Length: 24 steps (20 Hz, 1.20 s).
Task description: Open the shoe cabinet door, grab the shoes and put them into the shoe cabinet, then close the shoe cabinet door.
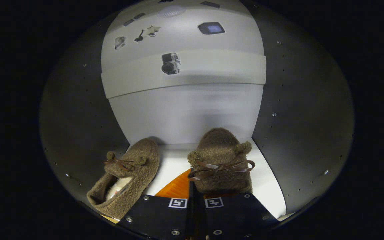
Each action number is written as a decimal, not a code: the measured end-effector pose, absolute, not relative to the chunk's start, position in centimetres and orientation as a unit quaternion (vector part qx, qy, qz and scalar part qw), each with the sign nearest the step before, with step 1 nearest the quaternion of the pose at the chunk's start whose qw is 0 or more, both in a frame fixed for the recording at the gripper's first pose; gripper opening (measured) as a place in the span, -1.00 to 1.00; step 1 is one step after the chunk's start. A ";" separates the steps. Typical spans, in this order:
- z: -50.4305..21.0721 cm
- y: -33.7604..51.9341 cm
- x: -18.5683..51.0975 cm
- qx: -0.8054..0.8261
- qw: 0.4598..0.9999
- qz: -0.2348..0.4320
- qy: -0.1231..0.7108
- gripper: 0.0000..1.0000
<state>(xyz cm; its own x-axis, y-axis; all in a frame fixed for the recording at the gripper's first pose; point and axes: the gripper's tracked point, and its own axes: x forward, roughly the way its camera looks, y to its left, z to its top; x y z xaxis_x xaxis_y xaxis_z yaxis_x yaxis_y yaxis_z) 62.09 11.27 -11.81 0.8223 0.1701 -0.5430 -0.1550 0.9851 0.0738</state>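
The gripper (196,195), its fingers pressed together on the heel edge of the right brown fuzzy slipper (221,160), holds it at twelve o'clock inside the shoe cabinet (305,133), probably to set it beside the left slipper (128,175) at ten o'clock.

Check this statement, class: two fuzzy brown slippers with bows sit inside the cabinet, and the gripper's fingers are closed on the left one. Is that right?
Not quite. The gripper view shows the gripper with its fingers closed on the right slipper, not the left one. The left slipper lies free beside them. Both are fuzzy, brown and bowed, inside the cabinet.
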 end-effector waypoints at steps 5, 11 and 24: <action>-12.5 11.4 62.3 0.015 0.956 0.078 0.281 -0.71; -11.5 11.4 60.6 0.027 0.958 0.077 0.273 -0.60; -4.2 10.8 49.4 0.021 0.978 0.065 0.199 -0.51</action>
